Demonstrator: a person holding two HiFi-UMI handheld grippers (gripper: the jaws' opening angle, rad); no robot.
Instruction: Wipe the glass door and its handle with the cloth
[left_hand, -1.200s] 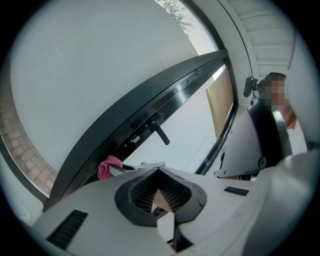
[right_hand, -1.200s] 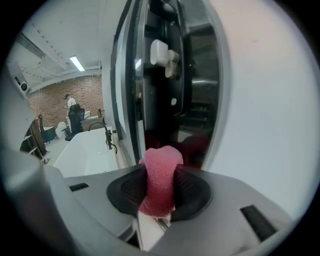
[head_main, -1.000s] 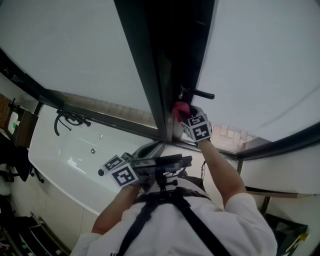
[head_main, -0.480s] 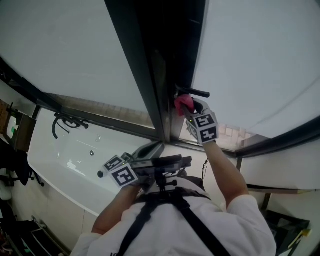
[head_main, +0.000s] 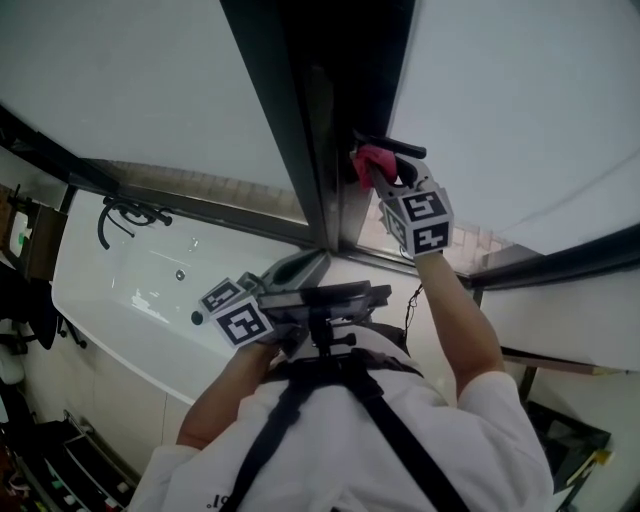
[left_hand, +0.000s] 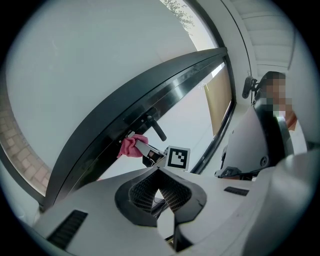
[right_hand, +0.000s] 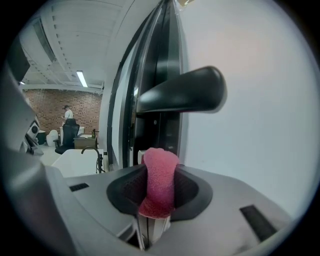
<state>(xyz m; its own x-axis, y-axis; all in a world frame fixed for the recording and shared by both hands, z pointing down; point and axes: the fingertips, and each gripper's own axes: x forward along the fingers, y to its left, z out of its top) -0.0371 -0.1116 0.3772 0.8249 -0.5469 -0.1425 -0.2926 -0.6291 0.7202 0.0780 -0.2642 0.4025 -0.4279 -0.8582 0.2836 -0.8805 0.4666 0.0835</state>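
Pink cloth (right_hand: 160, 167) is pinched in the right gripper (right_hand: 159, 195) just below the black door handle (right_hand: 182, 97), upper centre; left gripper (left_hand: 159, 188) looks closed on nothing.

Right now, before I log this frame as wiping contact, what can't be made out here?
1) Whether the cloth touches the handle: the right gripper view shows it just below the handle, depth unclear; in the head view the right gripper overlaps them.
2) Smears on the glass door: it reads flat white in every view.
3) The cloth's lower end: buried between the right gripper's jaws.
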